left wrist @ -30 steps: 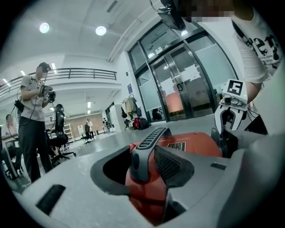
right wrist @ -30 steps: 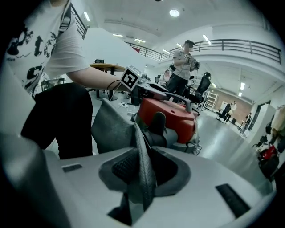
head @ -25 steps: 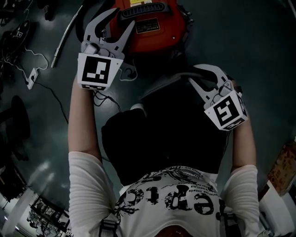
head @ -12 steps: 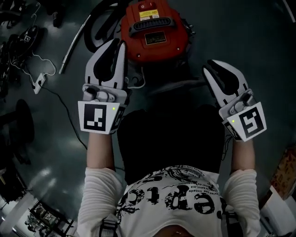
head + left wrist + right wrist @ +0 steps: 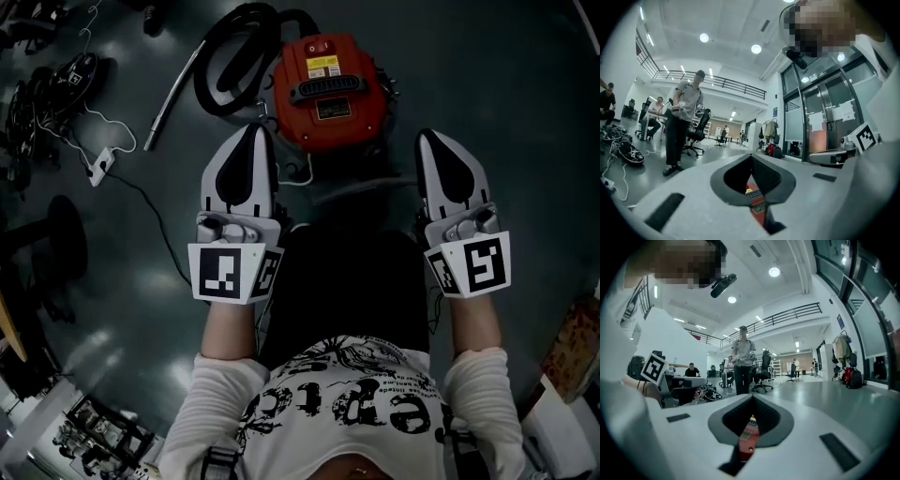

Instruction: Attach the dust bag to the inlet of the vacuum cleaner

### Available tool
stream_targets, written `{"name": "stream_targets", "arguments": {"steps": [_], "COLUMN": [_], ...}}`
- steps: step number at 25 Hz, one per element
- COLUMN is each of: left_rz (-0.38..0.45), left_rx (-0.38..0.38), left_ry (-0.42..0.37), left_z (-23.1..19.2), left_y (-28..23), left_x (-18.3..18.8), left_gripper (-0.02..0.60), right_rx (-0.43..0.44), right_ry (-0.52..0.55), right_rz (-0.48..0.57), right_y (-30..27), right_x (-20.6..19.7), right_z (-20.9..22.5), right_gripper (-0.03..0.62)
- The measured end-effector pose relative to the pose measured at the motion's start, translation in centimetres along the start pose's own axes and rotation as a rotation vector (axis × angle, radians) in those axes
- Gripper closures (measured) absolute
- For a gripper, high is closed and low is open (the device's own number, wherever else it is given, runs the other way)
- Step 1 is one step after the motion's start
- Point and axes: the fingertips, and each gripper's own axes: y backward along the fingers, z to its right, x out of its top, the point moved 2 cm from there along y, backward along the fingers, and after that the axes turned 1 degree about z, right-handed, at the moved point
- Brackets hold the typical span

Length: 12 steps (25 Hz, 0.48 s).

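Item count: one red vacuum cleaner, one black hose, one metal tube, one white power strip and two grippers. The vacuum cleaner stands on the floor at 12 o'clock from the operator, beyond and between both gripper tips and touching neither. Its long axis runs from 12 to 6 o'clock, with the switch end at 12 o'clock. The black carry handle lies across the body from 9 to 3 o'clock. The hose lies coiled at the machine's 10 o'clock. The left gripper and right gripper both point toward 12 o'clock. Both sets of fingers are closed and hold nothing. One person stands in the room ahead.
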Motion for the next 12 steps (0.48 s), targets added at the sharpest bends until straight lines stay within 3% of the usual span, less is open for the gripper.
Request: {"name": "stream_targets", "arguments": {"steps": [5,12], "left_rz": [-0.063,-0.136], "left_rx": [0.048,0.112], "left_ry": [0.081,0.123], "left_z": [0.4,4.8], "left_y": [1.0,4.0], "left_x": [10.0,25.7], "left_gripper": [0.577,0.577], "right_rx": [-0.050,-0.085], "right_ry": [0.059,-0.011], "right_rz": [-0.026,-0.064], "right_y": [1.4,6.6], "right_x": [10.6,26.9], "right_z": [0.3,0.7], "right_gripper": [0.592,0.592]}}
